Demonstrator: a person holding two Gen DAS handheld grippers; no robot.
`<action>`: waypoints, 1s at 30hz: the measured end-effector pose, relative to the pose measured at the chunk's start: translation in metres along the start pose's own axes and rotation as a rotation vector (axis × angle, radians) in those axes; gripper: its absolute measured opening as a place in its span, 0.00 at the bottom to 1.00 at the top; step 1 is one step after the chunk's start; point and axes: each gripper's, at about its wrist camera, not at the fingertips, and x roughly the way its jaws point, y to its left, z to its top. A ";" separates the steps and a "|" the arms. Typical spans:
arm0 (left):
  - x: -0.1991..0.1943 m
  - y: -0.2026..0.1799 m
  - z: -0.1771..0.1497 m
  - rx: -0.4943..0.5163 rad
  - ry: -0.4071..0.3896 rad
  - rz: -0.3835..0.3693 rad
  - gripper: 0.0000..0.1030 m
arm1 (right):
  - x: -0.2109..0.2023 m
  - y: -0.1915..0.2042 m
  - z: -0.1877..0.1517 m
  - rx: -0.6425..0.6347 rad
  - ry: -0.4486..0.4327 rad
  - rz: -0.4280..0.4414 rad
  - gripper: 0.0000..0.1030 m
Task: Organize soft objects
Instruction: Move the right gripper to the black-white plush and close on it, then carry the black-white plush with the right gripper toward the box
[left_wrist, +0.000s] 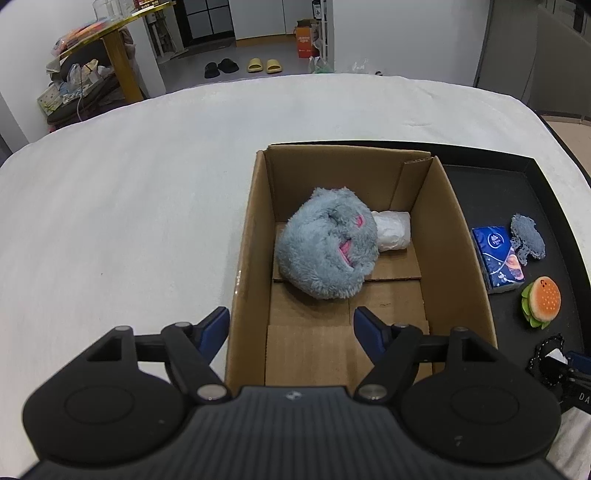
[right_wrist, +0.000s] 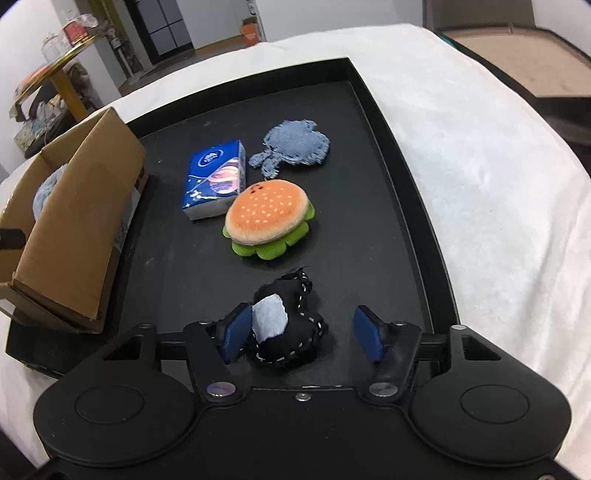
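Left wrist view: the left hand-held gripper (left_wrist: 291, 328) hovers with its blue pads spread wide and empty above the near end of an open cardboard box (left_wrist: 251, 236). Inside the box, a fluffy grey plush (left_wrist: 327, 245) with pink markings lies toward the far end, touching a white wrapped bundle (left_wrist: 393, 230) behind it. The box stands at the left end of a black tray (left_wrist: 546, 192) on a white-covered table (left_wrist: 129, 203).

Right wrist view: the right hand-held gripper (right_wrist: 299, 336) is spread open around a small black stitched plush (right_wrist: 291, 328) with a pale blue patch, which lies on the tray (right_wrist: 373, 184). The left pad (right_wrist: 234, 334) touches or nearly touches the toy, while the right pad stands apart from it, so nothing is pinched. Farther along the tray lie a hamburger plush (right_wrist: 267, 218), a blue tissue pack (right_wrist: 216, 179) just beside it, and a frayed denim-blue plush (right_wrist: 293, 146) beyond both. The cardboard box (right_wrist: 77, 221) rises at the tray's left side, with the grey plush (right_wrist: 50, 186) partly visible inside.
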 end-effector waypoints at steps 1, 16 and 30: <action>0.000 0.001 0.000 0.000 0.001 0.000 0.70 | 0.000 0.002 0.000 -0.009 -0.003 0.005 0.45; -0.006 0.015 0.001 -0.027 -0.008 -0.015 0.71 | -0.023 0.016 0.014 -0.024 -0.065 0.018 0.21; -0.009 0.029 0.001 -0.059 -0.010 -0.045 0.71 | -0.046 0.042 0.048 -0.030 -0.169 0.060 0.21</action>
